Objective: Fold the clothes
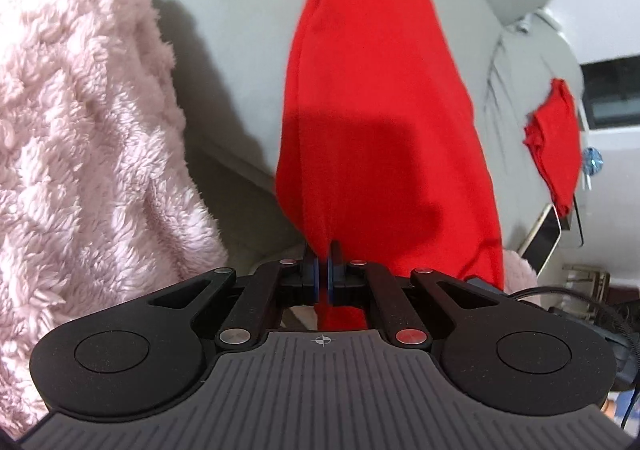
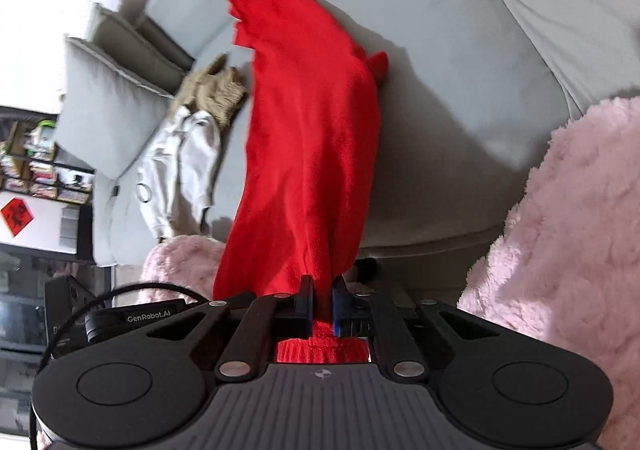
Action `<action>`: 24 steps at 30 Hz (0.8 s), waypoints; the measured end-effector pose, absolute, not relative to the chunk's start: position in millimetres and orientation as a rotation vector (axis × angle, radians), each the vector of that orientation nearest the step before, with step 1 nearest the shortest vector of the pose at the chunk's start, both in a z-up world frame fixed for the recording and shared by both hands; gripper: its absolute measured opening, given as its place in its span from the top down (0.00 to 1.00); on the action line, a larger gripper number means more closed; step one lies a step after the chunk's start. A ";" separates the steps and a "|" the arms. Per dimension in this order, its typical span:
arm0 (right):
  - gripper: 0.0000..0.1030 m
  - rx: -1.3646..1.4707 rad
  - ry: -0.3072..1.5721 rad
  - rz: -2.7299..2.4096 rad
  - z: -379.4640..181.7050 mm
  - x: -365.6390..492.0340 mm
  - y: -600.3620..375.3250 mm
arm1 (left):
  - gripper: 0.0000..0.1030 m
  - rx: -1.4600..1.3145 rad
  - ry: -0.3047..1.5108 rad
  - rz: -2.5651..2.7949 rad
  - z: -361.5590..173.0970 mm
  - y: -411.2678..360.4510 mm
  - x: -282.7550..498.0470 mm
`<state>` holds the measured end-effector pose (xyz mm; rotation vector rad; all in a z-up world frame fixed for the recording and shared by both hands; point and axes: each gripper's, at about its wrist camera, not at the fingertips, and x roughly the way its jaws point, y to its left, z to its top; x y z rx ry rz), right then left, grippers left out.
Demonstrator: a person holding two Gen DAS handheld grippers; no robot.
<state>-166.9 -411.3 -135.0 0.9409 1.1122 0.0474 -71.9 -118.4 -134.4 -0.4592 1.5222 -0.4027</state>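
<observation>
Right wrist: pink fleece (image 2: 568,217), white garment (image 2: 180,165), cushions (image 2: 100,89)

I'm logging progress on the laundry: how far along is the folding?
Done: nothing looks folded yet. In hand: the left gripper and right gripper are each shut on the red garment, which hangs over the grey sofa. Left: folding it, then the white garment and tan garment lying crumpled on the sofa.
</observation>
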 end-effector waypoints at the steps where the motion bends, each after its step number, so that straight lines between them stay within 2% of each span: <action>1: 0.91 0.945 1.106 0.054 -130.1 -162.8 -411.2 | 0.97 -0.473 1.518 -0.401 -129.6 -117.3 -67.0; 6: 0.91 0.909 1.049 0.100 -93.2 -126.4 -417.7 | 0.97 -0.546 1.450 -0.432 -99.7 -112.9 -27.6; 10: 0.90 0.889 1.011 0.105 -84.4 -80.9 -423.0 | 0.97 -0.524 1.399 -0.430 -91.8 -125.2 19.7; 24: 0.90 0.865 1.060 0.007 -140.5 86.8 -444.0 | 0.97 -0.510 1.410 -0.298 -138.2 -163.4 173.1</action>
